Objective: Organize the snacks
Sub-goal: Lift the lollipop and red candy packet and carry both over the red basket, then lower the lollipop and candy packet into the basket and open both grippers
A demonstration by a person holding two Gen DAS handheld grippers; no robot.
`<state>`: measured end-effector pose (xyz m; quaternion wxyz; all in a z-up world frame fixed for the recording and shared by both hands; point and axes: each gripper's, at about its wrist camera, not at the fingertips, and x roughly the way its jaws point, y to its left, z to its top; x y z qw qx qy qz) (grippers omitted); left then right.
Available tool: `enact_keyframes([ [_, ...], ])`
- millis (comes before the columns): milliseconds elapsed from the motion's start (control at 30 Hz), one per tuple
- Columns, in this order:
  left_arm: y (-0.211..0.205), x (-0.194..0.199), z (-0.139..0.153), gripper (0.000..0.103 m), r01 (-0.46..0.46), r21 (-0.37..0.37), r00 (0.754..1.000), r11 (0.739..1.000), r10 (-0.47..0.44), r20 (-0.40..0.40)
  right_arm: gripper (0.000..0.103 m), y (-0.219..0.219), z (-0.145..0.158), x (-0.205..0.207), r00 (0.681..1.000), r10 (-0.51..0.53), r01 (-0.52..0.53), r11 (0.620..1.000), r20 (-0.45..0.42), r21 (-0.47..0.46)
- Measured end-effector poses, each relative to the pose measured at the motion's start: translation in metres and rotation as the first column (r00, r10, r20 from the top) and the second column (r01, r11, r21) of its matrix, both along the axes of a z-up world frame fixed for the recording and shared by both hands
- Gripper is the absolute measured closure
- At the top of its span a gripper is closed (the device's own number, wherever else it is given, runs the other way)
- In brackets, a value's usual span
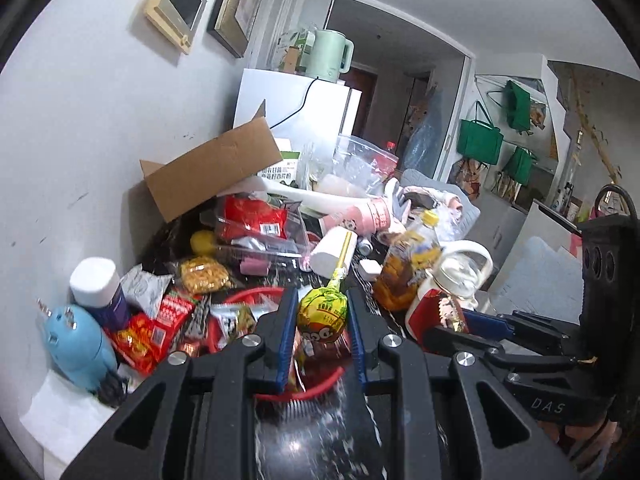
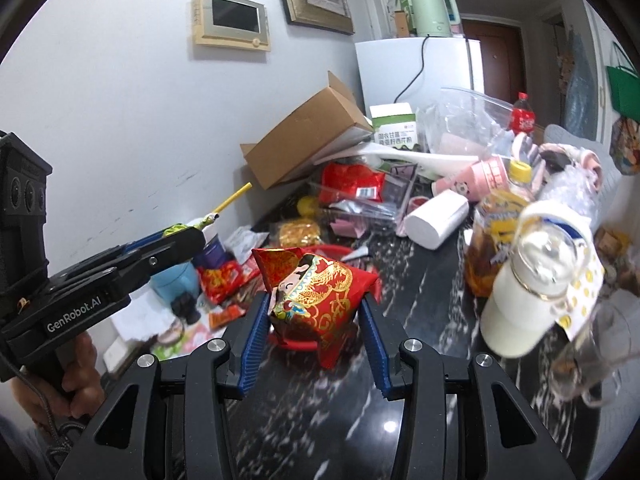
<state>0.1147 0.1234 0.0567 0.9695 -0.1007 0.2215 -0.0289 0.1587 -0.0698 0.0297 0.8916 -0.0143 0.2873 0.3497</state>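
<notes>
Left gripper (image 1: 322, 320) jaws clamped on lollipop (image 1: 321, 314) above red basket (image 1: 320, 390); right gripper (image 2: 316, 316) jaws pinch red snack packet (image 2: 320, 294) over dark worktop (image 2: 400, 360). Risk: glossy packet slipping, crowded bottles toppling

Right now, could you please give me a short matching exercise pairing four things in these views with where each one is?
Things:
1. lollipop
2. red pouch
3. green kettle
4. cardboard box

Places:
a. on top of the white fridge
b. between the right tool's fingers
c. open, tilted against the wall
d. between the left tool's fingers

Pairs: 1-d, 2-b, 3-a, 4-c
</notes>
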Motion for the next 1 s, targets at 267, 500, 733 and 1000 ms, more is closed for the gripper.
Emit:
enact_keyframes([
  [267, 0.016, 0.056, 0.001, 0.080, 0.008, -0.025, 1.000, 1.000, -0.008, -0.005, 0.059, 0.023, 0.001, 0.047, 1.000, 0.017, -0.017, 1.000, -0.008, 0.005],
  [500, 0.024, 0.095, -0.008, 0.080, 0.007, -0.011, 0.999, 1.000, -0.007, -0.048, 0.059, 0.039, -0.002, 0.087, 1.000, 0.019, -0.019, 1.000, -0.024, 0.005],
  [733, 0.035, 0.123, -0.037, 0.080, 0.002, -0.011, 0.987, 1.000, -0.003, -0.162, 0.059, 0.058, -0.020, 0.114, 0.998, 0.018, -0.021, 0.999, -0.056, -0.043],
  [1000, 0.038, 0.144, -0.065, 0.079, 0.010, -0.005, 0.949, 1.000, -0.011, -0.314, 0.058, 0.064, -0.033, 0.124, 0.997, 0.012, -0.019, 0.996, -0.079, -0.092],
])
